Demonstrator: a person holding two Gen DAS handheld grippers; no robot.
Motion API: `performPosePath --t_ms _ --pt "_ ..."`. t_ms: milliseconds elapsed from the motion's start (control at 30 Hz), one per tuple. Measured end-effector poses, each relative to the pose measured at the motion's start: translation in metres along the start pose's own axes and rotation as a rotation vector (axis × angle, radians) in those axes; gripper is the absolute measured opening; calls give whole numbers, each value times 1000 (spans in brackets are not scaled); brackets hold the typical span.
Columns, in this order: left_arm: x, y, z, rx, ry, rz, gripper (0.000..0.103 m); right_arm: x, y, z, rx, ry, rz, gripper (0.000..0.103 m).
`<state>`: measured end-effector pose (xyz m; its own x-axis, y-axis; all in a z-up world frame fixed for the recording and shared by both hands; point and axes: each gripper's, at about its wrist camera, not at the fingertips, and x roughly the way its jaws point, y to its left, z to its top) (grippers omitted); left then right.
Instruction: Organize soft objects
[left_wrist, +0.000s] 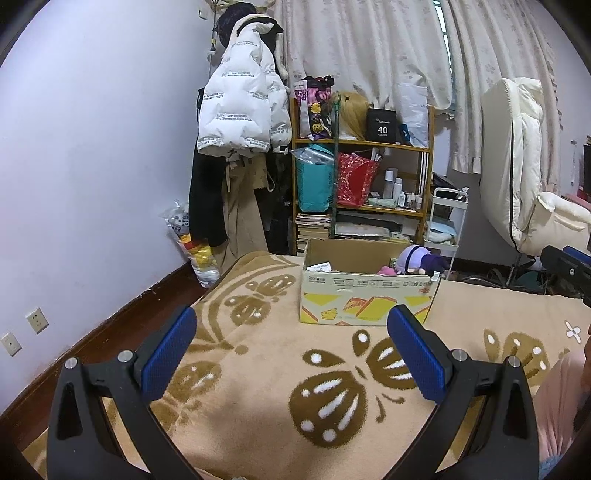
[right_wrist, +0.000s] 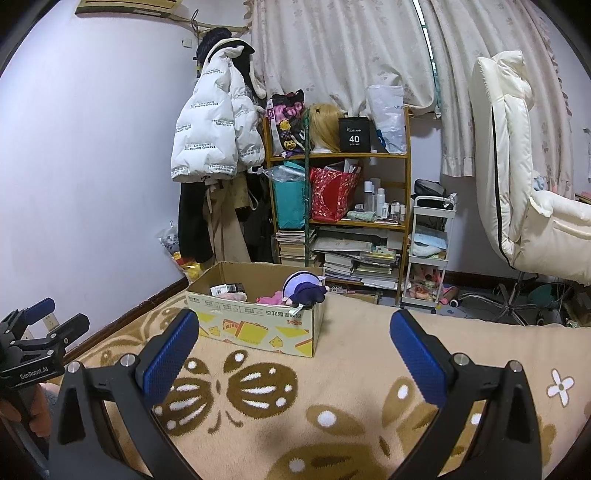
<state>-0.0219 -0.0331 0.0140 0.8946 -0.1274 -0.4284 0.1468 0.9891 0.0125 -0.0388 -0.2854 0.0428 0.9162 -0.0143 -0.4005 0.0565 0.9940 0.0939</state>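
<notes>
The left gripper (left_wrist: 291, 354) and the right gripper (right_wrist: 295, 354) are held wide open and empty above the bed (left_wrist: 266, 413), well short of the cardboard box (left_wrist: 369, 295). The box is set toward the bed's far edge, ahead of both grippers. A purple plush doll (right_wrist: 303, 288) and a pink soft toy (right_wrist: 271, 298) are contained in it, at its right end.

L gripper (left_wrist: 291, 350) open over blanket (left_wrist: 258, 424), box (left_wrist: 365, 295) ahead
</notes>
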Motion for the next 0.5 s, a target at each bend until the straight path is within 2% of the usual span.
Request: performPosePath --t_ms 500 --pt "-1 -2 2 4 -1 13 102 2 -2 -5 -8 4 0 103"
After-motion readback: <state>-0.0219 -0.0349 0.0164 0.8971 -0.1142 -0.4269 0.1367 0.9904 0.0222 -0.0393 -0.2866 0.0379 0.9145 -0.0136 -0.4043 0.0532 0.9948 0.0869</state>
